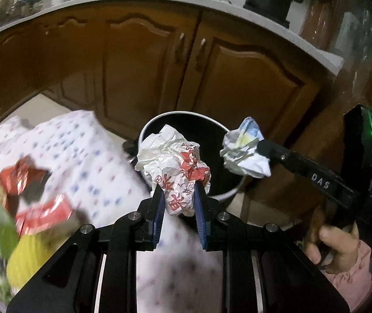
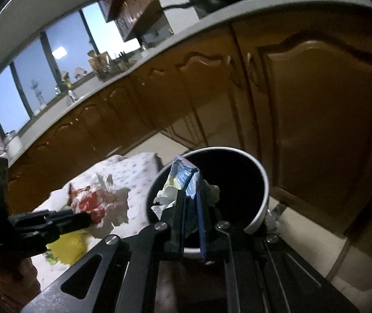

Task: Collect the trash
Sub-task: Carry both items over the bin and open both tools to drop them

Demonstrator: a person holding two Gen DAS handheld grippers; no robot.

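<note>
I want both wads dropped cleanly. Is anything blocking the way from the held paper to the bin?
Nothing visible does. The left tool holds the red-printed wrapper and the right tool the blue-and-white paper, both at the open-topped bin, whose mouth has no lid.

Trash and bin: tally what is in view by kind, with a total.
Crumpled papers held in a gripper: 2 (red-printed paper, blue-and-yellow paper)
Loose red wrappers on the dotted cloth: 2 ()
Bins: 1
Total: 5
</note>
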